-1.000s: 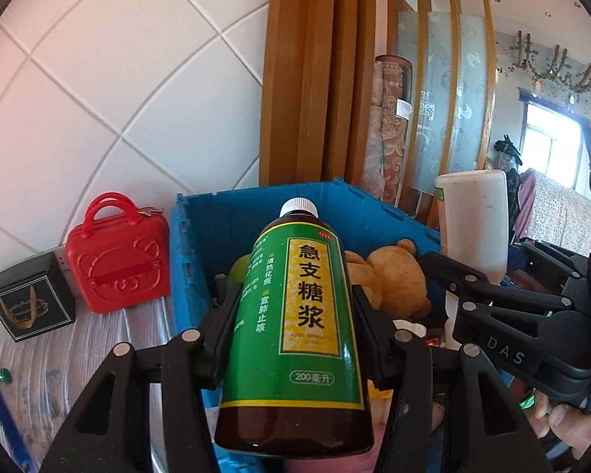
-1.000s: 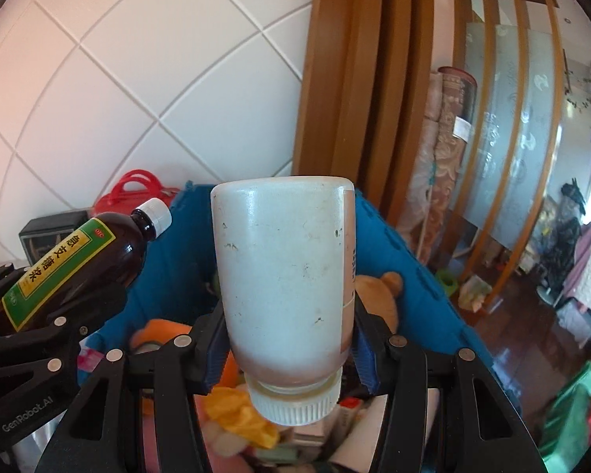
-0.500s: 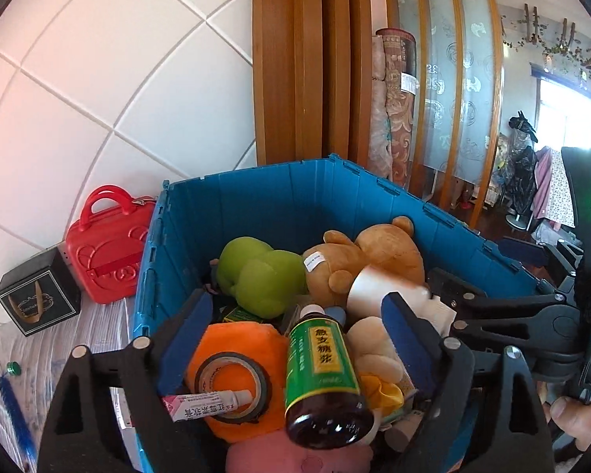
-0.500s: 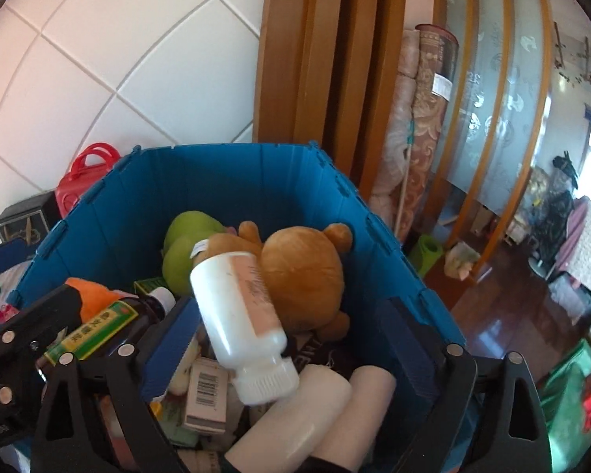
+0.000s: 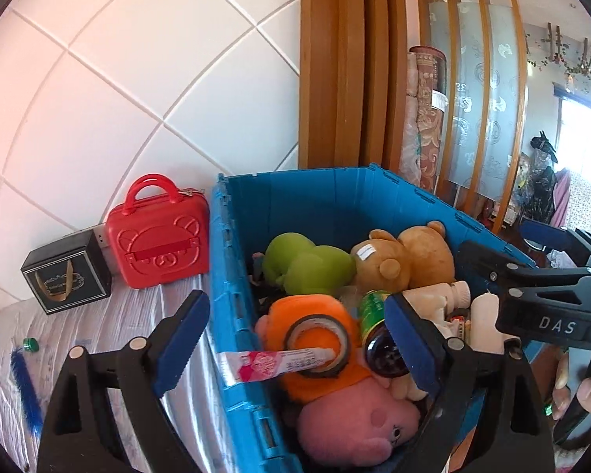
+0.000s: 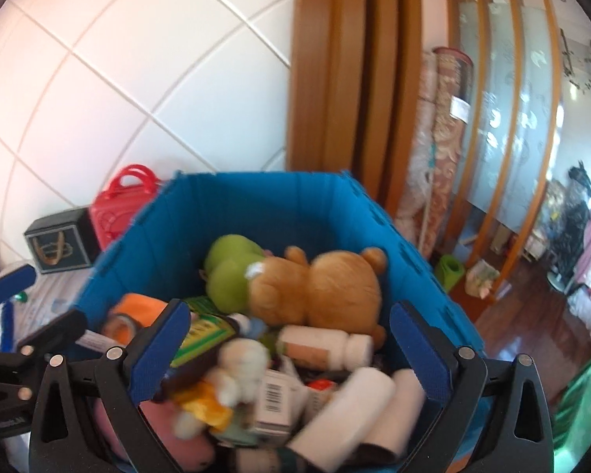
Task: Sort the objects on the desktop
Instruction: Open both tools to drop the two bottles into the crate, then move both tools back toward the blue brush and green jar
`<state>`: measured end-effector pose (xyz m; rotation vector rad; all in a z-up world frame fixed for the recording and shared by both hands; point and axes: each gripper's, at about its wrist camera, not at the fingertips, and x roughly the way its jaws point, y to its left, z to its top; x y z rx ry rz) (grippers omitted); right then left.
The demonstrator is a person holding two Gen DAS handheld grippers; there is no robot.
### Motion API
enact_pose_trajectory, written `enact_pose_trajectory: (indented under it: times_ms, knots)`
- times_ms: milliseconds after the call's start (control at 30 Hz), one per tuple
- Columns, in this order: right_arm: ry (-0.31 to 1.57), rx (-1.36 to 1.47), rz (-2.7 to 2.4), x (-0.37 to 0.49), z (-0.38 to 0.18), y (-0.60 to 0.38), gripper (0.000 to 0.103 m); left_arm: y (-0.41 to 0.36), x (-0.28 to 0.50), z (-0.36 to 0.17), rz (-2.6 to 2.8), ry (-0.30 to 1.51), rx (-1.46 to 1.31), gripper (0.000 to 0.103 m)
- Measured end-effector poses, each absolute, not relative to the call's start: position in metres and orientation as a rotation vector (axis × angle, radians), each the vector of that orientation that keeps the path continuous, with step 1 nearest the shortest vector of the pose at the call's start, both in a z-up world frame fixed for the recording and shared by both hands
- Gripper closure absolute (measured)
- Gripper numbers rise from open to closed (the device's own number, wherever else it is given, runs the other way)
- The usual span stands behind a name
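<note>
A blue crate (image 5: pixel 335 201) (image 6: pixel 256 213) holds several toys and bottles. The brown syrup bottle (image 5: pixel 382 339) with a green label lies in it beside an orange plush (image 5: pixel 315 315) with a tape roll on it. The white bottle (image 6: pixel 323 345) lies on its side below the brown teddy bear (image 6: pixel 327 283). My left gripper (image 5: pixel 295 339) is open and empty over the crate's left wall. My right gripper (image 6: pixel 287 351) is open and empty above the crate's contents.
A red toy case (image 5: pixel 159 232) and a black gift box (image 5: pixel 65 280) stand against the tiled wall left of the crate. A blue brush (image 5: pixel 25 386) and a green cap (image 5: pixel 30 343) lie on the table. A green plush (image 5: pixel 303 264) and a pink plush (image 5: pixel 354 421) lie in the crate.
Both grippers opened and dropped their bottles into the crate. The syrup bottle and white bottle now lie among the toys. Both grippers have drawn back slightly.
</note>
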<state>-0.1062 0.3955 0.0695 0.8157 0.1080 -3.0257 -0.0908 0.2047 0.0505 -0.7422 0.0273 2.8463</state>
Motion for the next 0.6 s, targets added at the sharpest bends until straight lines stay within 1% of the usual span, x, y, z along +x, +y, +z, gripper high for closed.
enact_pose_trajectory:
  times_ms: [300, 600]
  knots:
    - [0.196, 0.596, -2.798, -0.094, 0.097, 0.267, 0.0, 0.068, -0.062, 0.049, 3.086, -0.083, -0.778, 0.012]
    - [0.257, 0.581, -2.545, -0.098, 0.084, 0.121, 0.0, -0.054, -0.033, 0.029, 3.279, -0.194, -0.91, 0.012]
